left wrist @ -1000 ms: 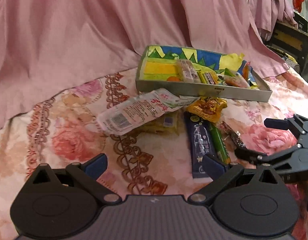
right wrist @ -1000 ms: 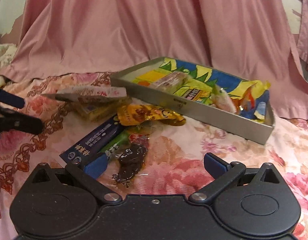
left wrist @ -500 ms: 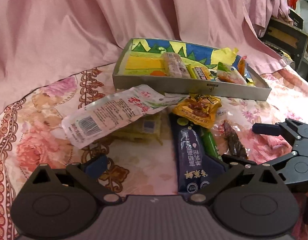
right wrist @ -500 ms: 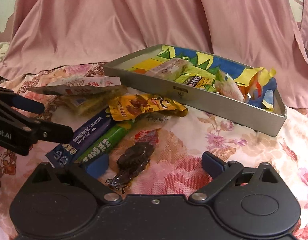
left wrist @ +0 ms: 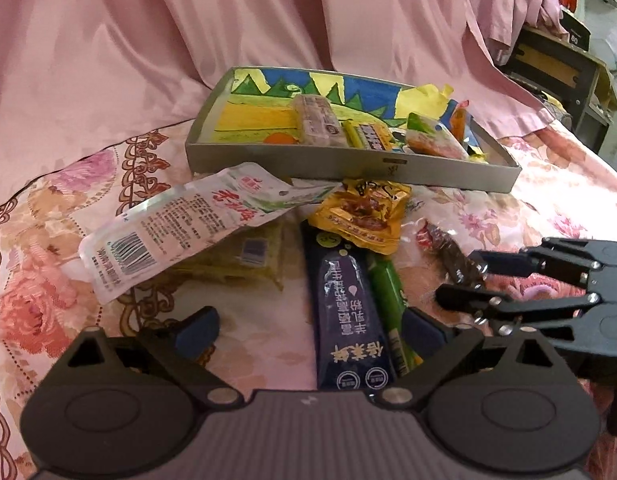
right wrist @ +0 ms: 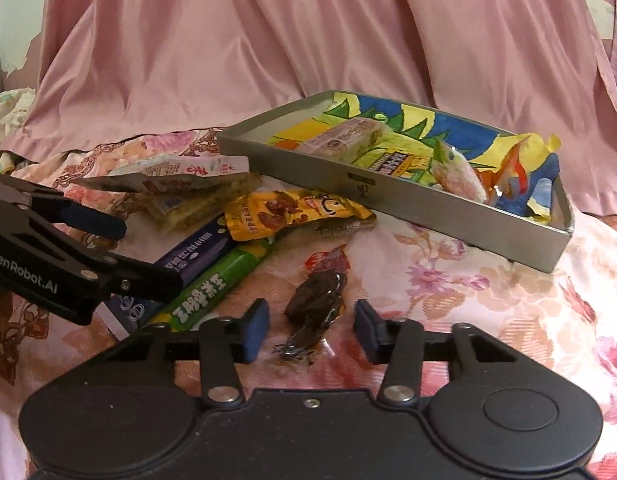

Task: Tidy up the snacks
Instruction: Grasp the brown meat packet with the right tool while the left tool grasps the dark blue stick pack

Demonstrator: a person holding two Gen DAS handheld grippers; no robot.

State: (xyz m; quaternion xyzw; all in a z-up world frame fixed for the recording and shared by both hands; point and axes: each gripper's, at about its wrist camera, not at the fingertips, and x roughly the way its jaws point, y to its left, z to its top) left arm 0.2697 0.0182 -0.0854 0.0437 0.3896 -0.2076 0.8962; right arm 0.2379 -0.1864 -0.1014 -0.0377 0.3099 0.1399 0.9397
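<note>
Loose snacks lie on a floral cloth in front of a grey tray [left wrist: 348,164] [right wrist: 388,196]. A small dark brown snack pack [right wrist: 314,304] [left wrist: 452,256] sits between the fingers of my right gripper [right wrist: 311,328] [left wrist: 468,280]. Its jaws are closing, and a gap still shows on both sides of the pack. My left gripper [left wrist: 310,326] [right wrist: 128,248] hovers low over a dark blue packet [left wrist: 348,312] [right wrist: 192,256] and a green stick pack [left wrist: 384,300] [right wrist: 216,280]. Its jaws stand wide and are closing slightly, touching neither.
A white pouch [left wrist: 180,232] lies over a pale green packet [left wrist: 244,256], with a yellow packet [left wrist: 364,212] [right wrist: 284,216] beside them. The tray holds several snacks on a colourful lining. Pink drapery [left wrist: 188,40] rises behind. Dark furniture [left wrist: 556,68] stands far right.
The right gripper's jaws have narrowed from wide apart to close on either side of the brown snack pack. The left gripper has moved forward and lower over the blue packet.
</note>
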